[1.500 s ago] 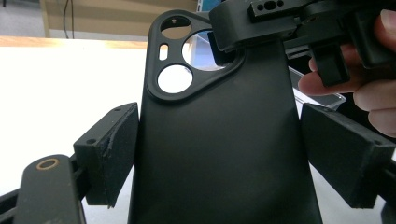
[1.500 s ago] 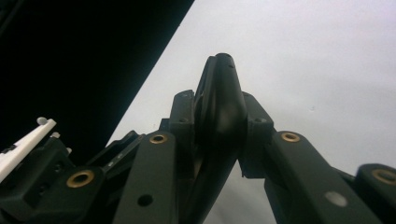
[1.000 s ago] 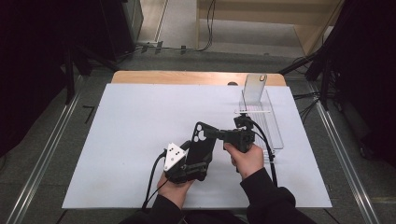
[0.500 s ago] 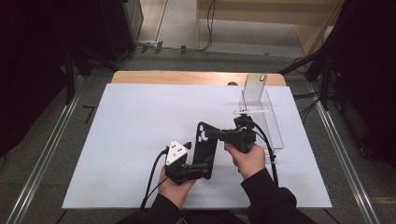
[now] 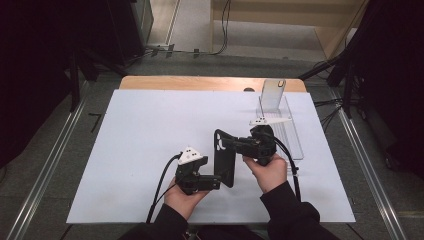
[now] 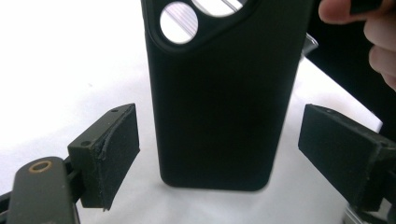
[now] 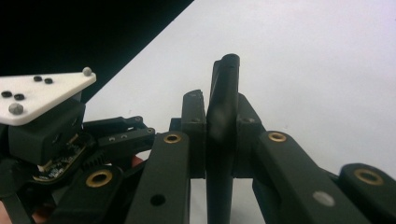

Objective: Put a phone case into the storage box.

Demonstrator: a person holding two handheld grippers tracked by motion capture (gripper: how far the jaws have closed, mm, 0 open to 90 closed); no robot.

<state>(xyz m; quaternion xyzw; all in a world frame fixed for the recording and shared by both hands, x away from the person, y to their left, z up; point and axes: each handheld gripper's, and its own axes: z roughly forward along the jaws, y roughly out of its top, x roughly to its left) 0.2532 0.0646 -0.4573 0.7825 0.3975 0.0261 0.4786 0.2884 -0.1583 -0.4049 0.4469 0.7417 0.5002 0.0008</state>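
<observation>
Upright, the matte black phone case (image 6: pixel 219 98) sits clamped in right tongs (image 7: pixel 219 135); left tongs (image 6: pixel 233 154) apart.

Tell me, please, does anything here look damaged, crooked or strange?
Nothing stands out. The black phone case looks whole, held on edge above the white mat by the right claw, shut on it. The left claw stands open around its lower end. The clear stand sits upright.
</observation>
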